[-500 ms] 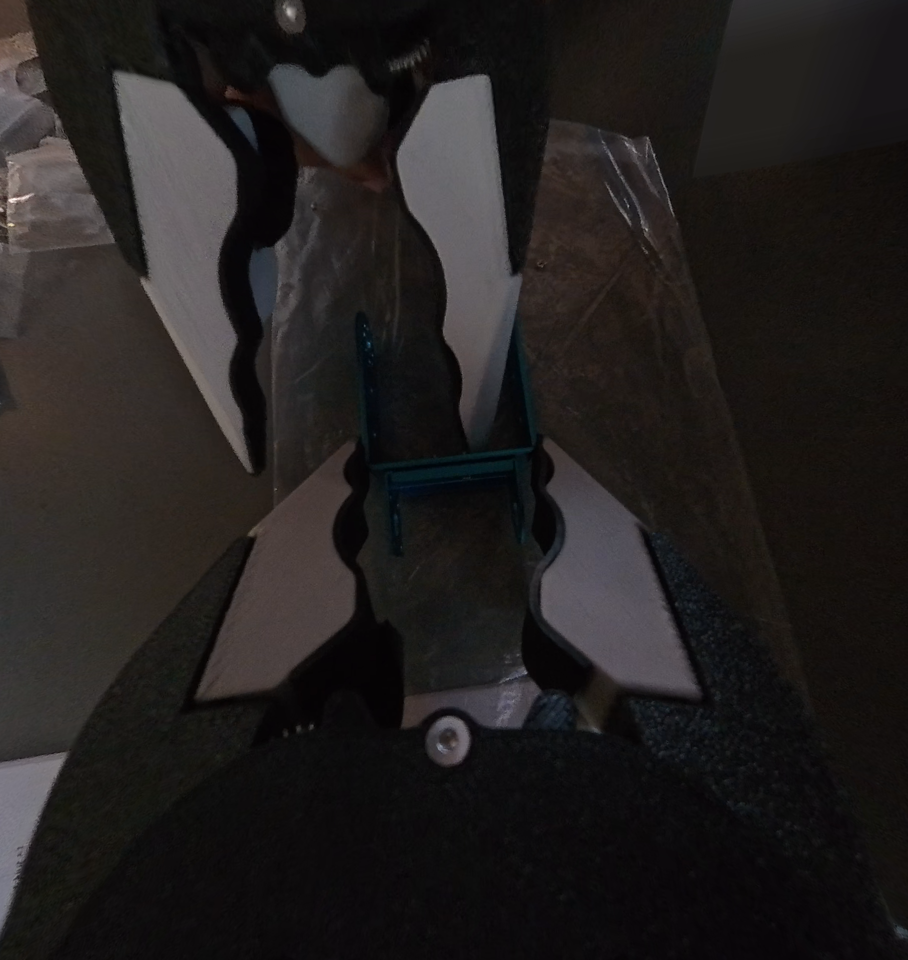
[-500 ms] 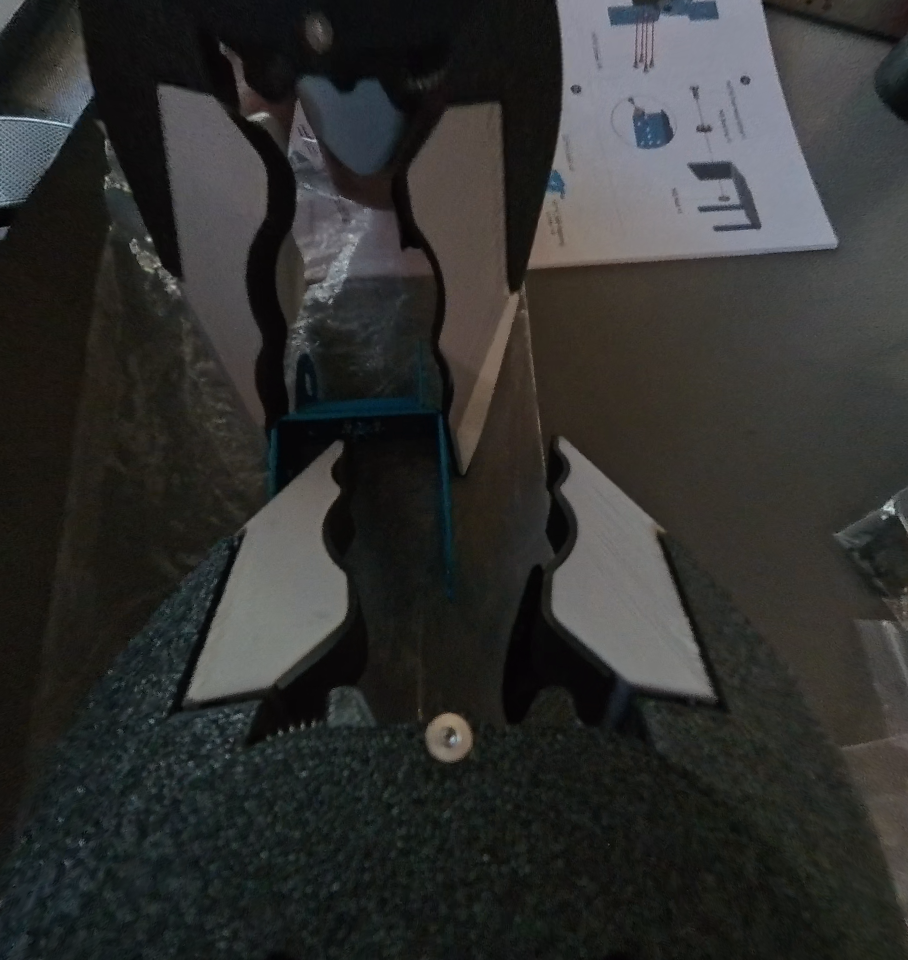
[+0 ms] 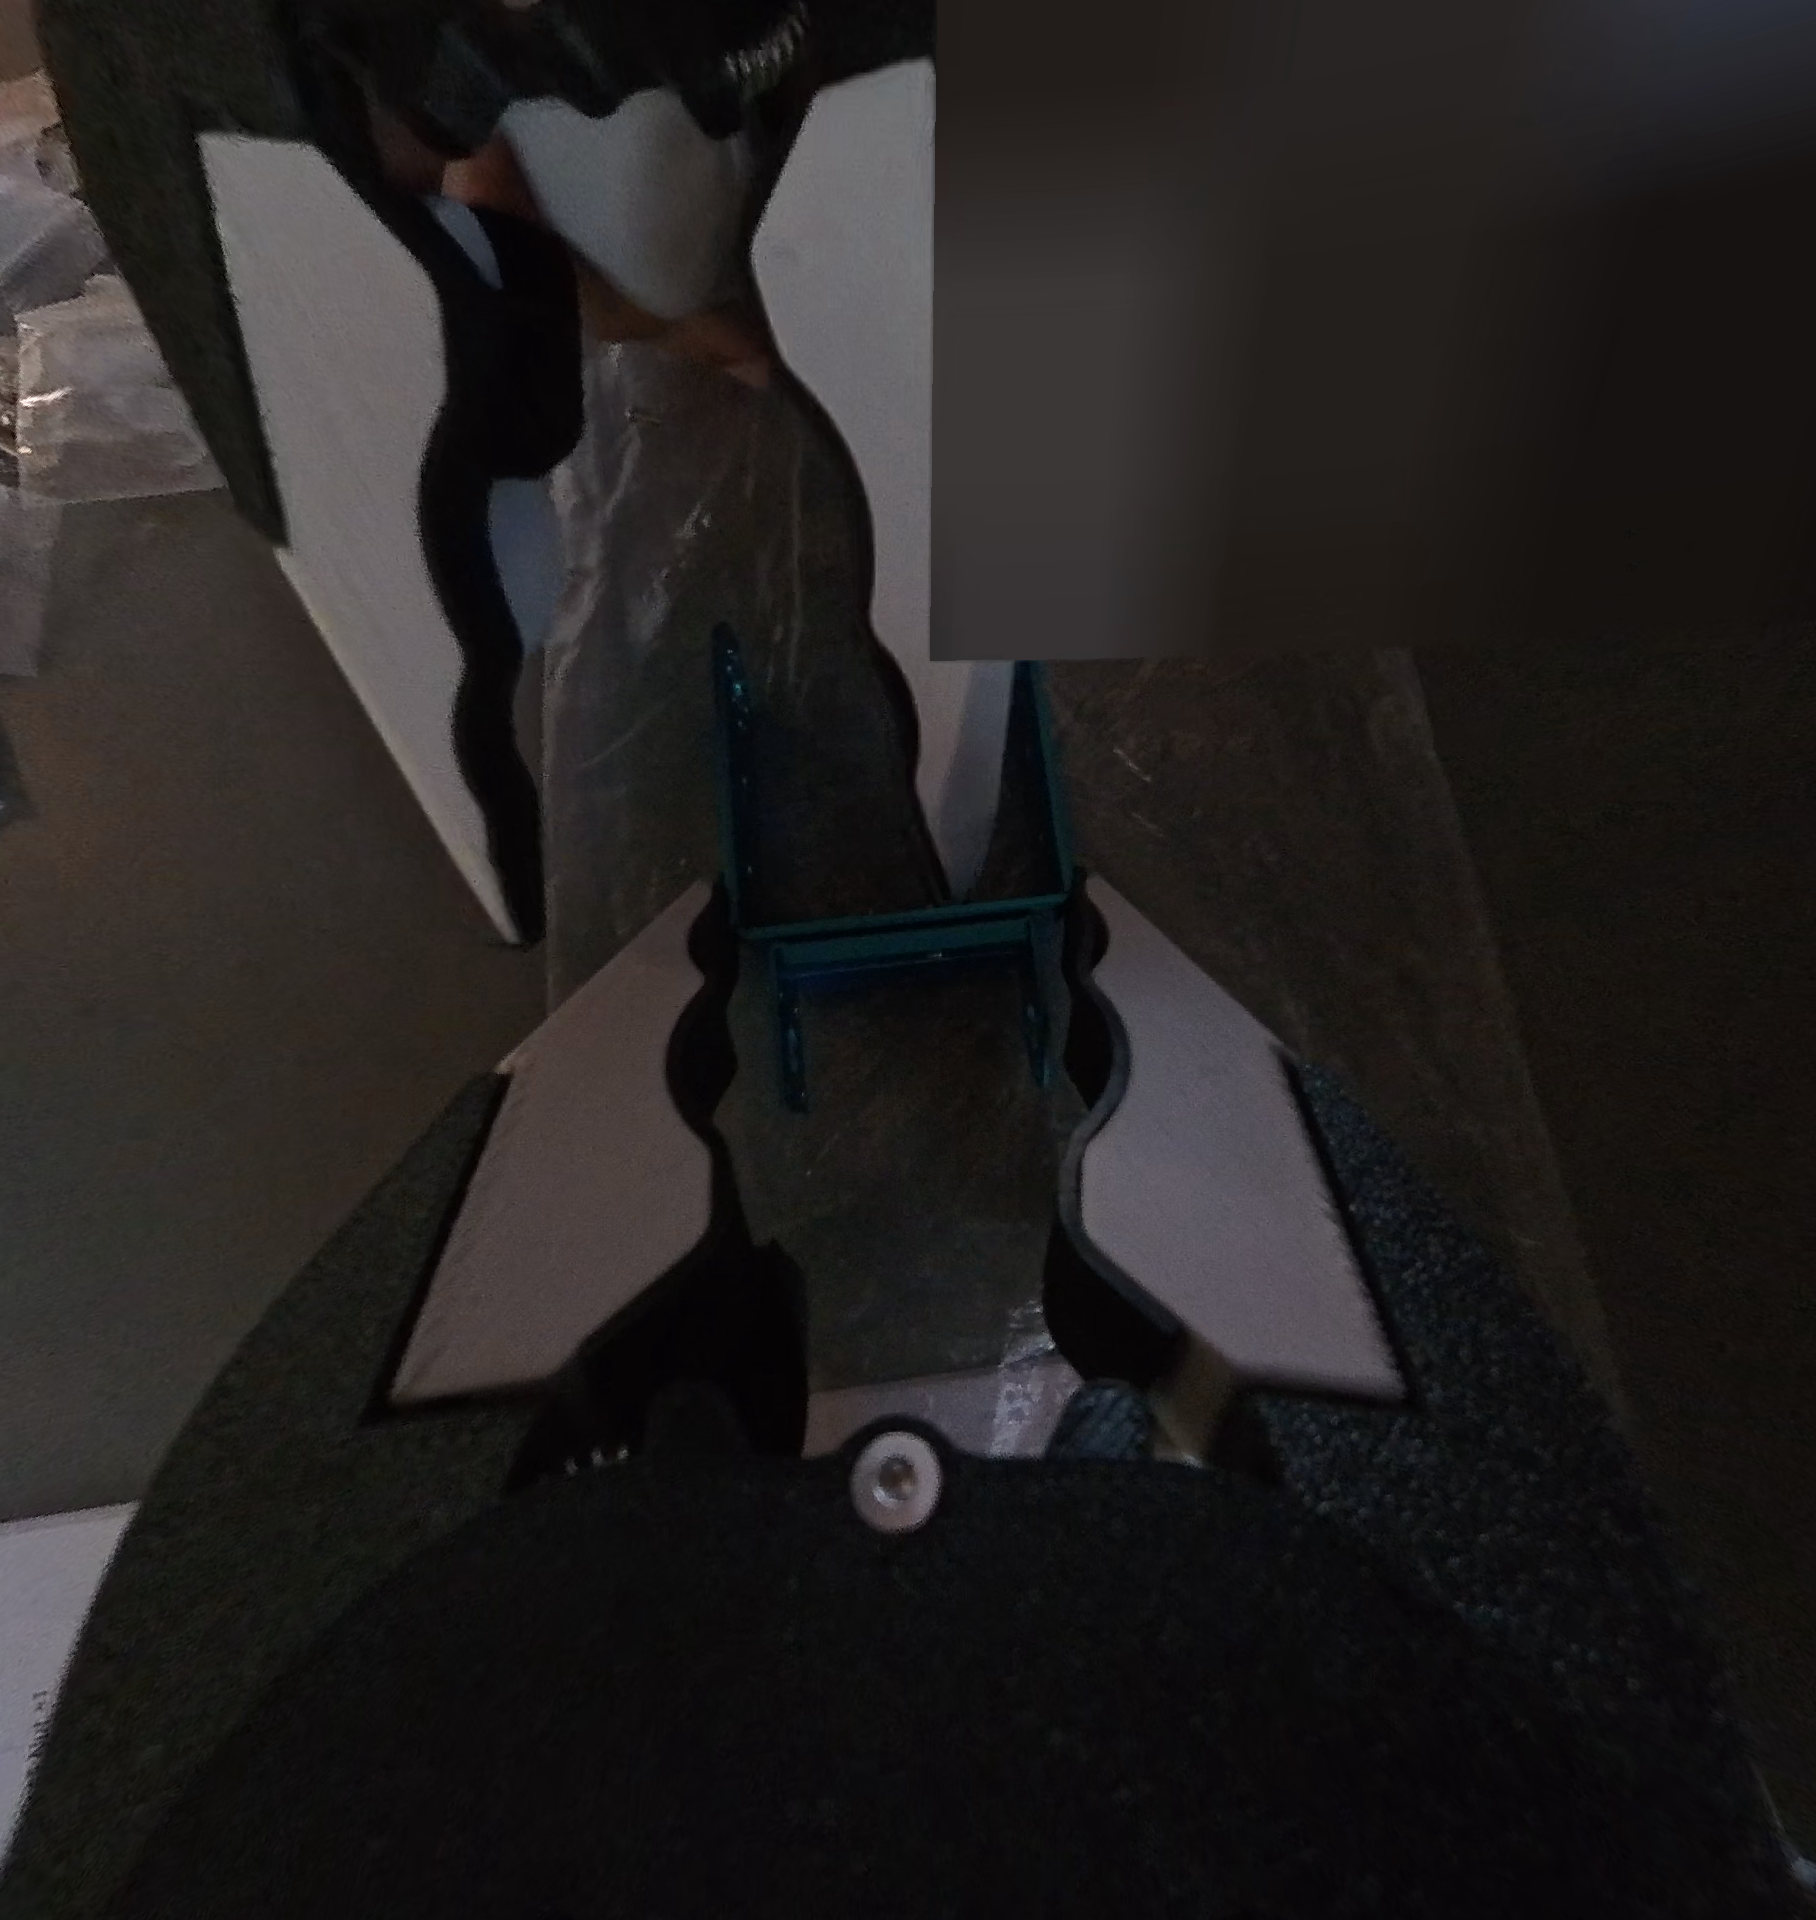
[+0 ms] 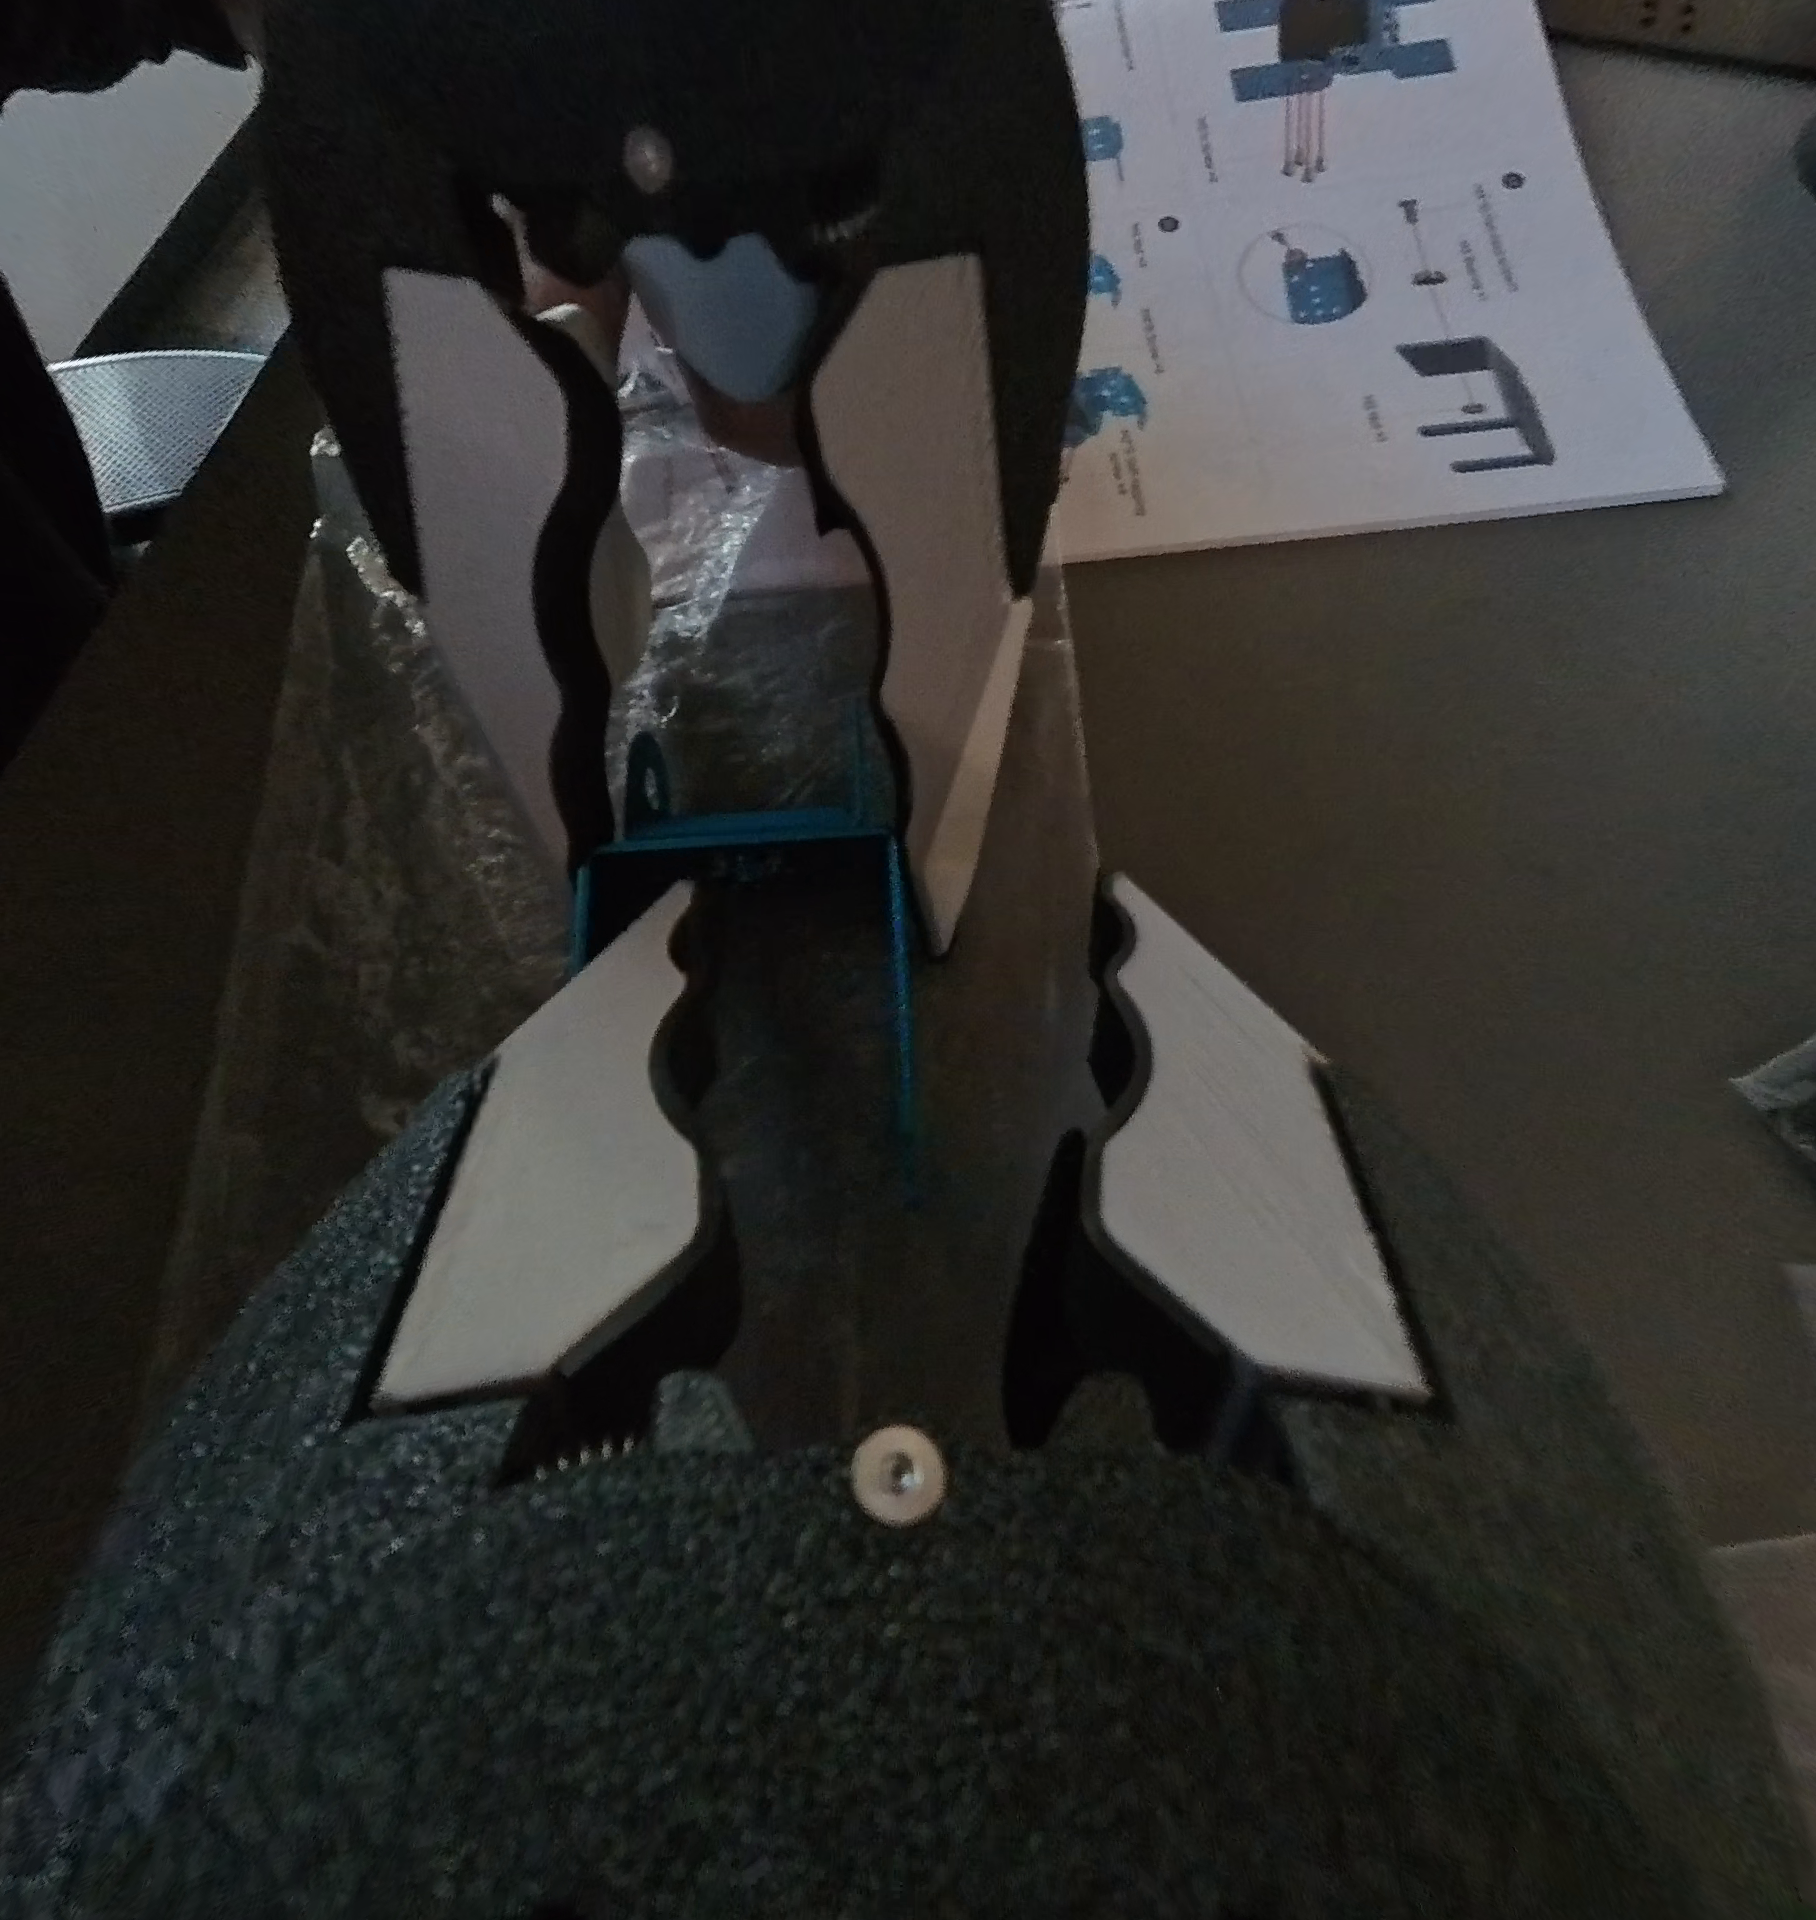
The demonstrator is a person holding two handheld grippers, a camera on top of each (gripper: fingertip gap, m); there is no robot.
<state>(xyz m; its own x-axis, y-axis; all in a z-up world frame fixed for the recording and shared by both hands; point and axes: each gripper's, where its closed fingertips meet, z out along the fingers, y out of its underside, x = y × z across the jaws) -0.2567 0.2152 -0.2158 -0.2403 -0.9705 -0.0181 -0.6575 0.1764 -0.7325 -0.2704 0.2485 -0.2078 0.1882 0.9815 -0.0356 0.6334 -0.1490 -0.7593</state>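
Blue bracket (image 3: 899, 925) pinched by left gripper (image 3: 899, 940).

Left gripper (image 3: 899, 935) clamps a small teal metal U-shaped bracket (image 3: 899, 920) by its sides, above a clear plastic bag (image 3: 675, 582). Right gripper (image 3: 738, 914) opposite, fingertips flanking the bracket's far legs, grip unclear.

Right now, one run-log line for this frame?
left gripper: shut on blue bracket | right gripper: open at bracket | under: plastic bag

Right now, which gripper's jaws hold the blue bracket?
The left gripper: the blue bracket spans its jaws; the right gripper stands wider, bracket off-centre.
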